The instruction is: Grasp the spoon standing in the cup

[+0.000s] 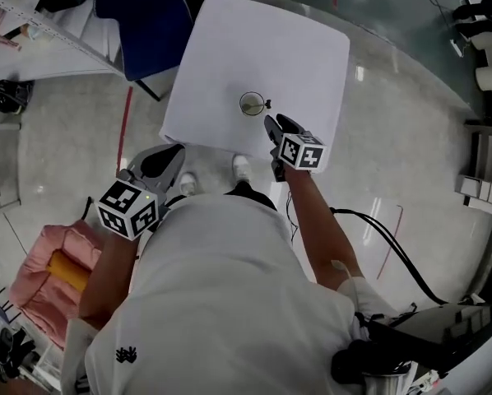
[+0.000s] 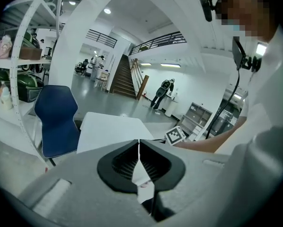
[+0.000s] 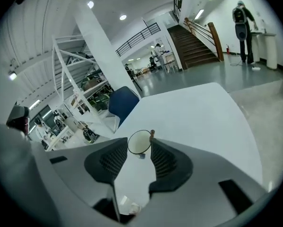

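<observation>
A small round cup (image 1: pixel 252 104) stands on the white table (image 1: pixel 295 48), near its front edge. A spoon (image 1: pixel 266 103) stands in it, its dark handle end leaning over the cup's right rim. In the right gripper view the cup (image 3: pixel 139 142) and the spoon's tip (image 3: pixel 152 134) sit just beyond the jaw tips. My right gripper (image 1: pixel 272 125) hovers just short of the cup, open, with nothing between its jaws (image 3: pixel 139 150). My left gripper (image 1: pixel 165 161) is held back off the table's front left corner, its jaws (image 2: pixel 139 148) shut and empty.
A blue chair (image 1: pixel 147 19) stands at the table's far left side, beside a white shelf rack (image 1: pixel 40 31). A pink bag (image 1: pixel 48 274) lies on the floor to my left. Black cables (image 1: pixel 394 253) run over the floor at right. Cabinets (image 1: pixel 485 163) line the right edge.
</observation>
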### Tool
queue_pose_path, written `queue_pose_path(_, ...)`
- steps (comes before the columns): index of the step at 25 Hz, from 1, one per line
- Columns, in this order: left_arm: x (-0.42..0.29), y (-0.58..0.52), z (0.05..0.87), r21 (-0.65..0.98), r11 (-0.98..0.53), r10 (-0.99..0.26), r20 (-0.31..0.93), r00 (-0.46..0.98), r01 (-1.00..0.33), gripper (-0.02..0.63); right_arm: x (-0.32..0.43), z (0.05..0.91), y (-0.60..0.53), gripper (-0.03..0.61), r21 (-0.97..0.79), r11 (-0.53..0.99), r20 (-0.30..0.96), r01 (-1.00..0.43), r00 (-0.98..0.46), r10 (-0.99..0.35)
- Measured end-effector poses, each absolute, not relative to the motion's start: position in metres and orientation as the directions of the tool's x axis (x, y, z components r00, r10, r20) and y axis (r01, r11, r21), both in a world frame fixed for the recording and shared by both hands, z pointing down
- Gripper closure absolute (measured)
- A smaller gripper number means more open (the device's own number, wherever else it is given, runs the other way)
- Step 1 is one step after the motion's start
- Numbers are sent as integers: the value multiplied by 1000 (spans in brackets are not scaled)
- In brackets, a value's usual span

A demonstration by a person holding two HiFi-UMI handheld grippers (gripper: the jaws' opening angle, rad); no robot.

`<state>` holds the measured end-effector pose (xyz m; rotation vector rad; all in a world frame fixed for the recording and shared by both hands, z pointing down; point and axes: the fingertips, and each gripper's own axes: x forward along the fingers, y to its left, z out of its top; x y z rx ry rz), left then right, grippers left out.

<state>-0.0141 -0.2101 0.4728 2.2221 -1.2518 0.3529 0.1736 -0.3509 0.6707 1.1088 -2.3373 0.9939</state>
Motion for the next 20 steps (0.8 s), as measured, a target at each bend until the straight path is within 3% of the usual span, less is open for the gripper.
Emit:
queue_pose_path(12, 15, -248, 478, 304, -241, -755, 538, 375, -922, 600, 160, 726, -406, 419, -538, 481, 607, -693, -714, -349)
queue_pose_path(20, 1, -261, 474, 282, -216, -759, 554, 342, -935, 600, 147, 729, -408, 531, -522, 508, 629, -686, -711, -314)
